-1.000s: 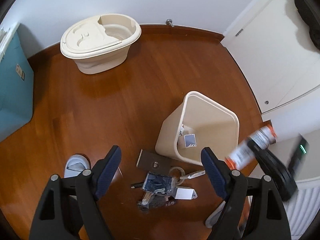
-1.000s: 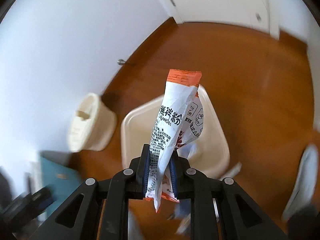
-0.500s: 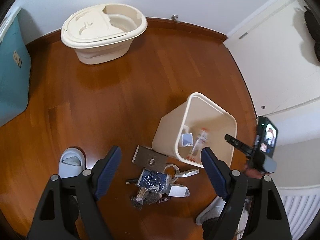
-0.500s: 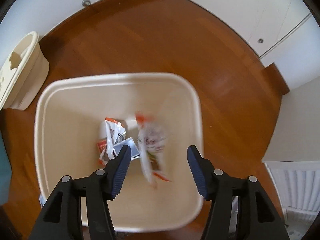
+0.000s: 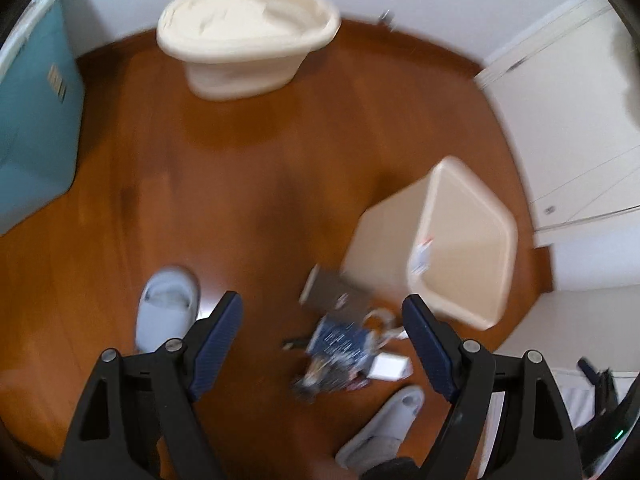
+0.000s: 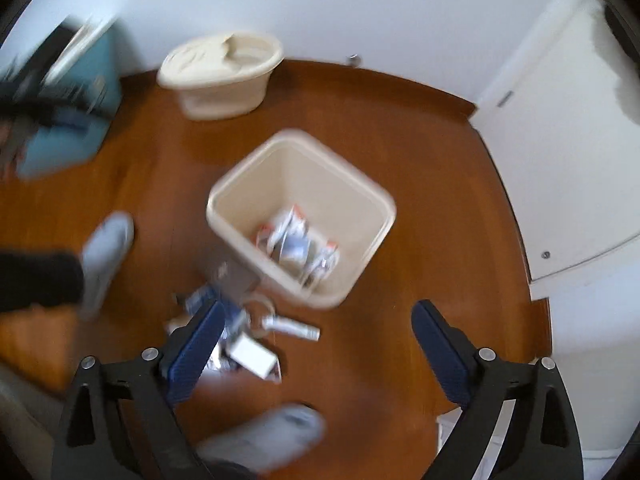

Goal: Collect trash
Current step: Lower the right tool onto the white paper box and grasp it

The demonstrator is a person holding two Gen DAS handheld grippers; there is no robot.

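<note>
A cream square trash bin [image 6: 372, 200] [image 5: 472, 184] stands on the wooden floor with several crumpled wrappers [image 6: 298, 246] in its bottom. Beside it lies a pile of trash: a dark blue packet [image 5: 340, 340], a brown flat card [image 5: 332, 292], a small white box [image 5: 390, 366] [image 6: 254, 356] and a white tube [image 6: 294, 328]. My left gripper [image 5: 322, 338] hangs open above the pile with nothing between its fingers. My right gripper [image 6: 316, 350] is above the floor near the bin, its jaws still opening and empty.
A cream oval tub [image 5: 248, 32] stands by the far wall, a teal box [image 5: 32, 120] at the left. White doors [image 5: 568, 120] are on the right. Two grey slippers [image 5: 166, 304] [image 5: 380, 424] on a person's feet flank the pile.
My right gripper let go of the orange and white packet, which dropped into the bin, then drew back from over the bin. My left gripper sank toward the pile.
</note>
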